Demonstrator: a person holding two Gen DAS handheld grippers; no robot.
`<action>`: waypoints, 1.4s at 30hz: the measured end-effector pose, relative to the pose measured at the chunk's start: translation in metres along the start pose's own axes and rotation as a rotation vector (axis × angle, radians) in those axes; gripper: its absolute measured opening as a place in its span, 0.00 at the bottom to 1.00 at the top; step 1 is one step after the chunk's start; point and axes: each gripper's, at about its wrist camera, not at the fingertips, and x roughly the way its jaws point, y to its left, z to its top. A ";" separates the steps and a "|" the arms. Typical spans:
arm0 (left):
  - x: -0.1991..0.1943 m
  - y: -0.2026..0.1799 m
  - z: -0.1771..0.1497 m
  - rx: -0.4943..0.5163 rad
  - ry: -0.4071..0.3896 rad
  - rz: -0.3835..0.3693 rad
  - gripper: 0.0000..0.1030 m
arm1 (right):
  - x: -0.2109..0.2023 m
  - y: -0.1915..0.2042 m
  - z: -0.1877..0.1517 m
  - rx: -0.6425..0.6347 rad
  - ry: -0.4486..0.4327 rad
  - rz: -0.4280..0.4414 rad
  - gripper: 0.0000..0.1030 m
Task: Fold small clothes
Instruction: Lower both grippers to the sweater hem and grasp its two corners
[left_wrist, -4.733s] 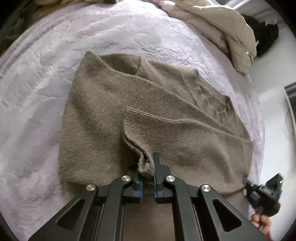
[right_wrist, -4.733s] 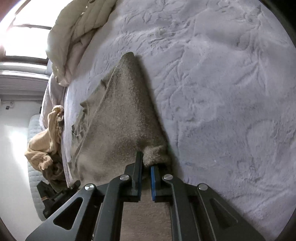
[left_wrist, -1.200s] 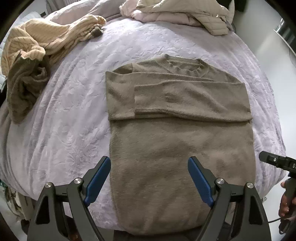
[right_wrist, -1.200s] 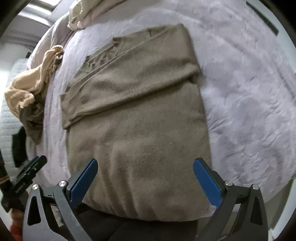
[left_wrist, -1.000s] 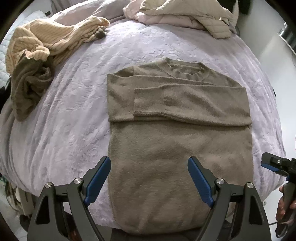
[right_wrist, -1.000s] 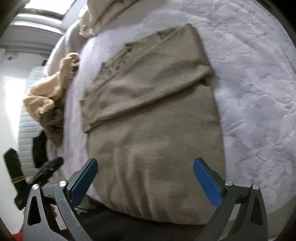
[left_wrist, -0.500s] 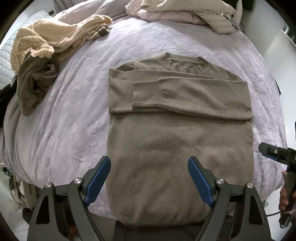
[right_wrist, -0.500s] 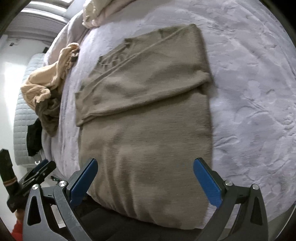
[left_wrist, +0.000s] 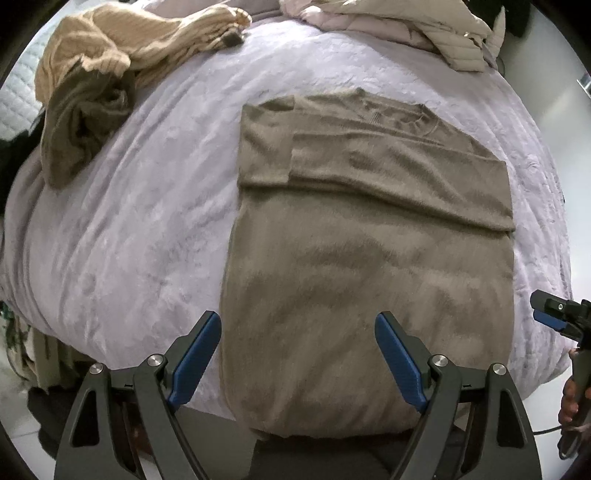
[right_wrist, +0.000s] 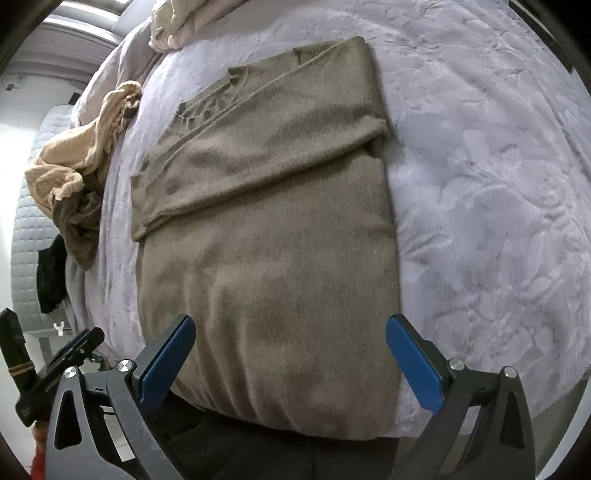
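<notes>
A pale lilac embossed bedspread (left_wrist: 147, 229) is covering the bed and filling most of both views. A taupe-brown knitted sweater (left_wrist: 369, 258) is lying flat on it, neckline pointing away, both sleeves folded across the chest, and its hem is hanging over the near edge of the bed. A cream quilted puffer jacket (left_wrist: 424, 22) is lying crumpled at the far end of the bed. A heap of a tan ribbed knit and a dark olive garment (left_wrist: 92, 74) is sitting at the far left, well apart from the sweater. The left gripper (left_wrist: 297, 354) is hovering over the hem with its blue-padded jaws spread wide, grasping nothing. The right gripper (right_wrist: 290, 354) is likewise hanging released above the hem, its blue fingers (right_wrist: 413, 365) wide apart and gripping nothing.
</notes>
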 end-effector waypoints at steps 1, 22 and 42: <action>0.003 0.002 -0.004 0.000 0.006 -0.001 0.83 | 0.000 0.000 -0.004 0.003 -0.002 -0.008 1.00; 0.041 0.045 -0.101 -0.002 0.084 -0.039 0.83 | 0.010 -0.006 -0.118 0.010 -0.038 -0.072 1.00; 0.104 0.079 -0.148 0.039 0.148 -0.238 0.83 | 0.061 -0.053 -0.164 -0.057 0.069 -0.073 1.00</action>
